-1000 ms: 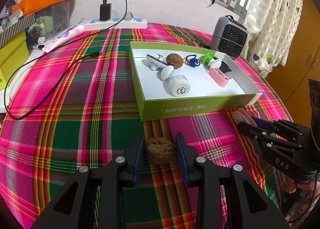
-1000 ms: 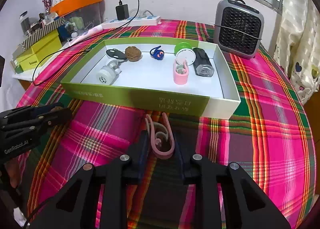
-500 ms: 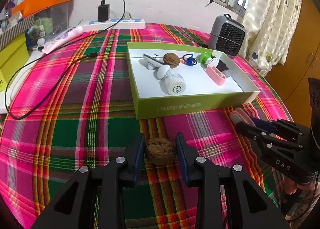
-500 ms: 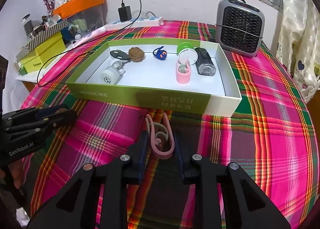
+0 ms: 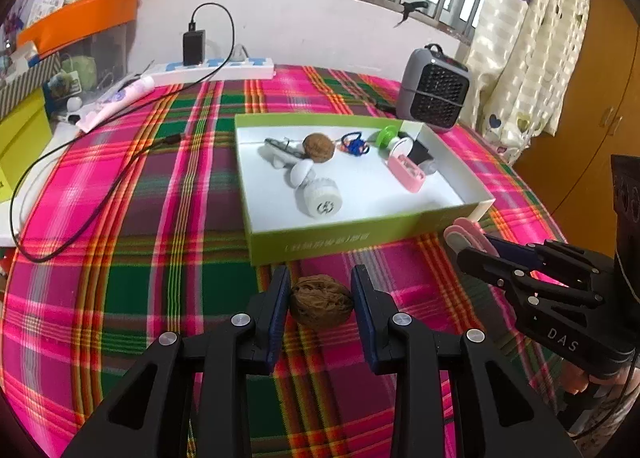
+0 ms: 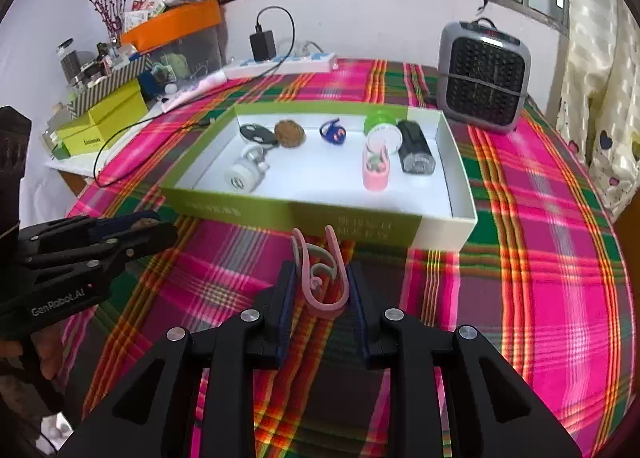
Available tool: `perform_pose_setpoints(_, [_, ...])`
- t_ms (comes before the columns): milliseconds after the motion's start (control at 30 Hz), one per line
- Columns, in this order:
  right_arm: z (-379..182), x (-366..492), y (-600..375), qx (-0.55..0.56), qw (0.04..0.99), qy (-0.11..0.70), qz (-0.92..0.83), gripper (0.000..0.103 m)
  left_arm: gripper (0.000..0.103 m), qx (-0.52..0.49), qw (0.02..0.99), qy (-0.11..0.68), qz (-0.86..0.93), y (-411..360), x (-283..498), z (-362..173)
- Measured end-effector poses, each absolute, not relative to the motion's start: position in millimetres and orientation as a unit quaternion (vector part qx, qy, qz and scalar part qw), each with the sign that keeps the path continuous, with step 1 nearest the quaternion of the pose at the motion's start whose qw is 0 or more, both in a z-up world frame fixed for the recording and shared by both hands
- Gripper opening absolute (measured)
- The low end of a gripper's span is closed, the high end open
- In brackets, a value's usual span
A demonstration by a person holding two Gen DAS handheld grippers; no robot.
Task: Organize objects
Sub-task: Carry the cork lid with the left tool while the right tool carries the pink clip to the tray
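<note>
My left gripper [image 5: 320,278] is shut on a brown walnut [image 5: 321,304], just in front of the green box's [image 5: 328,246] near wall. My right gripper [image 6: 321,272] is shut on a pink curved clip [image 6: 320,286], whose two prongs stick up toward the same box [image 6: 296,213]. Each gripper shows in the other's view: the right [image 5: 464,246] with the pink clip at its tip, the left [image 6: 160,227] at the left side. Inside the white-lined box lie a second walnut [image 5: 318,148], a white round device [image 5: 319,201], a pink case [image 5: 406,173], a blue ring [image 5: 354,145] and a black block [image 6: 416,151].
A grey fan heater [image 5: 434,97] stands behind the box at the right. A white power strip [image 5: 212,69] with a black charger lies along the back wall, and its cable [image 5: 100,185] loops over the plaid cloth at the left. Yellow boxes [image 6: 104,123] and an orange-lidded bin [image 6: 172,23] crowd the far left.
Both grips are unchanged. The box and heater have shifted slightly left and lower in the left wrist view, and sit a little lower in the right wrist view.
</note>
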State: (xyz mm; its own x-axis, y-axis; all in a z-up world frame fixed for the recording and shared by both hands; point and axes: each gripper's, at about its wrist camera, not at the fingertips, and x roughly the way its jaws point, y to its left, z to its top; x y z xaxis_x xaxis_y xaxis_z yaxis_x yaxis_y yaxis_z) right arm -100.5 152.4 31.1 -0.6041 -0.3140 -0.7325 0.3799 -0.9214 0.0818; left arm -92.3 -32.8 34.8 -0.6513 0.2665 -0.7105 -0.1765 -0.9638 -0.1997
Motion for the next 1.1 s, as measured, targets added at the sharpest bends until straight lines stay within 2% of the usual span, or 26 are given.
perform_pose_setpoints(567, [46,-116,162,0.387,0.177,0.027,-0.905,0.026,0.029,-0.381,0.144,-0.046,0.912,-15,-115,55])
perform_pose_setpoints(1100, [46,-163,176,0.396,0.124,0.024,-0.91,0.026,0.029,-0.384,0.159,-0.036,0.909,7,-157,56])
